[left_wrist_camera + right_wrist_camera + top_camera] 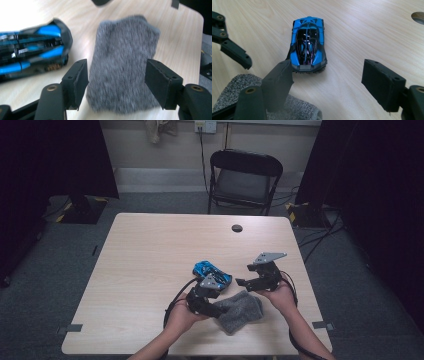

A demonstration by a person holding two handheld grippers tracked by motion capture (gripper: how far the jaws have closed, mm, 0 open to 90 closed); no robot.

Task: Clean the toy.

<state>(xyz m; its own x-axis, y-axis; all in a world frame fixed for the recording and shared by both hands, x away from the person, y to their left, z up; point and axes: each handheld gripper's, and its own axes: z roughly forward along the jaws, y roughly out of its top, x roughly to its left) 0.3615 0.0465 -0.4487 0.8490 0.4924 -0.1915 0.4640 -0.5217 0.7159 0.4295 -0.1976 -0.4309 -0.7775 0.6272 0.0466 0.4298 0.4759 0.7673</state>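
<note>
My left gripper (pixel 116 83) stands spread over the grey cloth (pixel 123 67) at centre frame, pads clear of it. My right gripper (pixel 332 82), also spread, holds nothing and faces the blue car (pixel 308 45), upper middle. If I drag the cloth, its edge could catch and shove the car beside it.

This is looking like a lab or recording studio room rather than a home: a bare light-wood table (pixel 150 270) is standing on grey carpet, black curtains (pixel 55 155) are hanging at both sides, and cables (pixel 320 235) are trailing over the floor to a wall socket (pixel 205 126). A black folding chair (pixel 244 177) is sitting behind the table, and tape marks (pixel 70 328) are lying on the carpet
</note>
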